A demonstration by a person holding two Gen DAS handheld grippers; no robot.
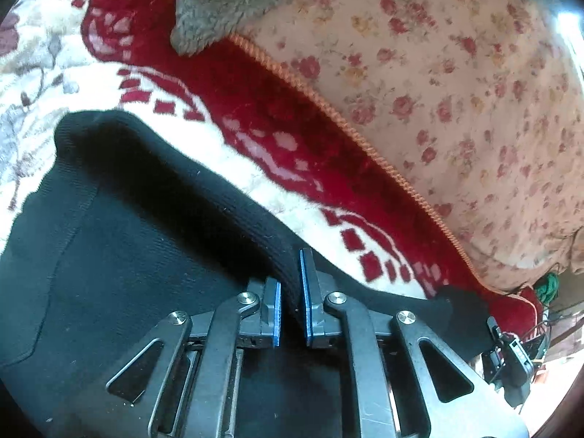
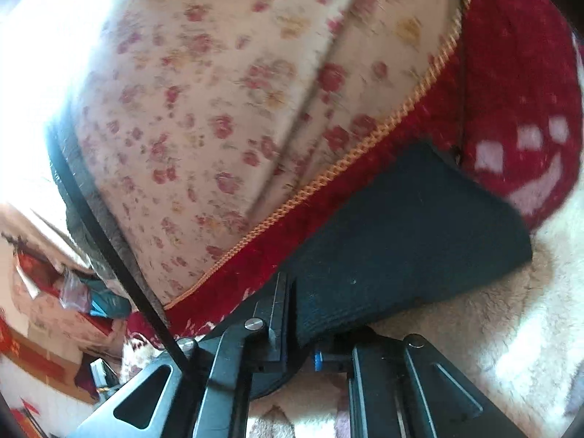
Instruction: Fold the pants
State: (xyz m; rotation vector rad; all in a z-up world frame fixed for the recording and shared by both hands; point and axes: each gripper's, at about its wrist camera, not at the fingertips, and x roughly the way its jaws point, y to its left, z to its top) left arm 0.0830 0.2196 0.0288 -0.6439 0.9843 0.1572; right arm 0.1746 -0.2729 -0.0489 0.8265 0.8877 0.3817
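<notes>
Black pants [image 1: 120, 255] lie on a red-and-white plush blanket [image 1: 277, 116]. My left gripper [image 1: 291, 292] is shut on a raised fold of their ribbed band, which is pinched between the blue pads [image 1: 304, 292]. The band runs on to the right, where a dark tool [image 1: 507, 354] meets its far corner. In the right wrist view my right gripper [image 2: 295, 314] is shut on the ribbed edge of the pants [image 2: 401, 226]. The cloth drapes over one finger and hides most of it. Only a bit of blue pad [image 2: 317, 359] shows there.
A pink floral quilt [image 1: 456, 84] edged with orange cord [image 1: 328, 109] lies beyond the blanket, and a grey fluffy cloth [image 1: 226, 3] sits on top of it. In the right wrist view a black strap [image 2: 109, 255] crosses at the left, above clutter [image 2: 73, 299].
</notes>
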